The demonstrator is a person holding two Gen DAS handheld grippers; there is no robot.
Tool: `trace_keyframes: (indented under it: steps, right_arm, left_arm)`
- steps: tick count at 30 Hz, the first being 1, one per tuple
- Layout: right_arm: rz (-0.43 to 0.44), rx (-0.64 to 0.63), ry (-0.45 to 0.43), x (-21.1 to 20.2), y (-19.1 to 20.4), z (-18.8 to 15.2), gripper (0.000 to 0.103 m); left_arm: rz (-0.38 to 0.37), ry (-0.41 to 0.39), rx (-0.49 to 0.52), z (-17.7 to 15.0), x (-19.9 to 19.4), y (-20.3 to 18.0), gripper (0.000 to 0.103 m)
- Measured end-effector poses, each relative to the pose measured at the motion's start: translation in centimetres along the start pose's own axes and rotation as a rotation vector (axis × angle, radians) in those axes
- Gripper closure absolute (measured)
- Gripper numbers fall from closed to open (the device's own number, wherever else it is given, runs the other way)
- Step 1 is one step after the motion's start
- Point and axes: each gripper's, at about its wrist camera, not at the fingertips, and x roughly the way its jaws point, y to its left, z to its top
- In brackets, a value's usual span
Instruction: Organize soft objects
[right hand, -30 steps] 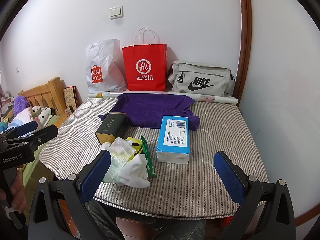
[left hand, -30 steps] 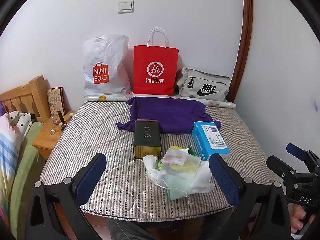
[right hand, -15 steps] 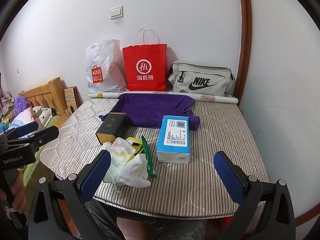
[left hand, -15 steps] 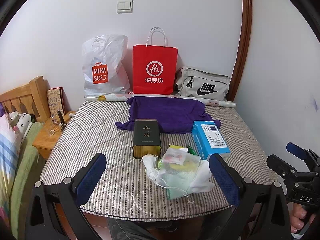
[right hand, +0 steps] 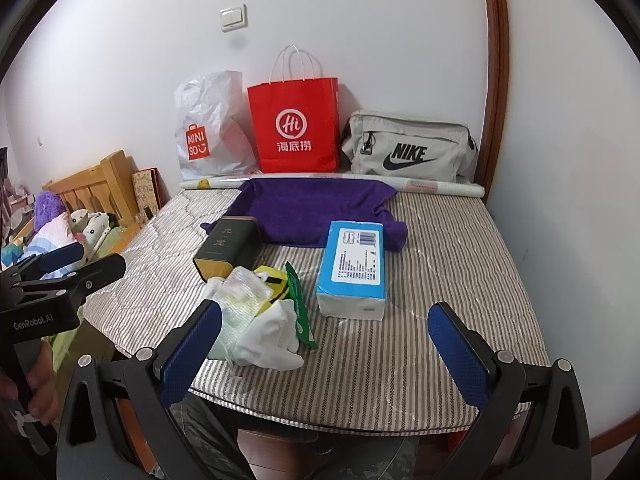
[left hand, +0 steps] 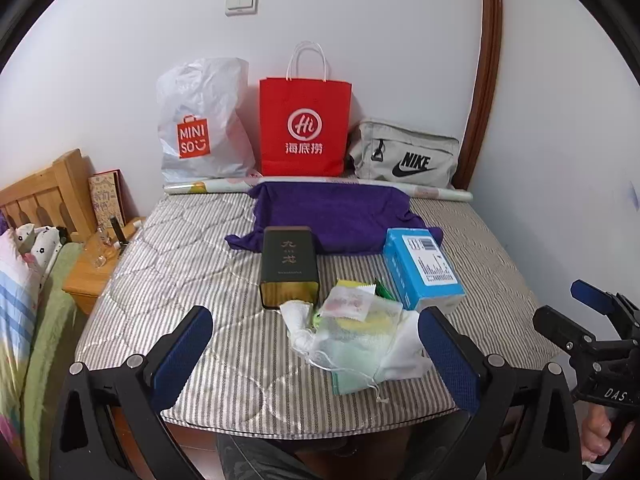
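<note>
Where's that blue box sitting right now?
The blue box lies on the striped mattress, right of the pile of soft packets, its far end overlapping the purple cloth.

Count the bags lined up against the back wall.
3: the white Miniso plastic bag on the left, the red Haidilao paper bag in the middle, and the grey Nike bag on the right. None looks hidden behind them.

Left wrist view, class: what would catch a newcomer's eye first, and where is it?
The bright red paper carrier bag stands against the wall at the mattress's far edge, between a white plastic Miniso bag and a grey Nike pouch. Before it lies a spread purple cloth; nearer, a blue tissue box.
</note>
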Motion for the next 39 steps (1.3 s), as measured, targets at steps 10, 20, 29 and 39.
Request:
trace_keyframes:
  steps: [10, 20, 29, 39]
  right_arm:
    - [-0.056, 0.003, 0.106, 3.9, -1.0, -0.9, 0.001]
    - [0.008, 0.117, 0.204, 8.4, -3.7, -2.4, 0.001]
    - [-0.003, 0.141, 0.272, 12.2, -5.4, -4.0, 0.001]
    - [0.100, 0.140, 0.252, 14.0, -5.8, -4.8, 0.002]
  left_arm:
    - [-0.001, 0.085, 0.002, -0.5, 4.1, 0.3, 0.000]
    - [-0.010, 0.174, -0.022, -1.7, 8.8, 1.2, 0.000]
    - [-0.047, 0.237, -0.038, -3.2, 12.0, 2.8, 0.004]
    - [-0.231, 0.257, 0.010, -3.4, 14.4, 0.7, 0.004]
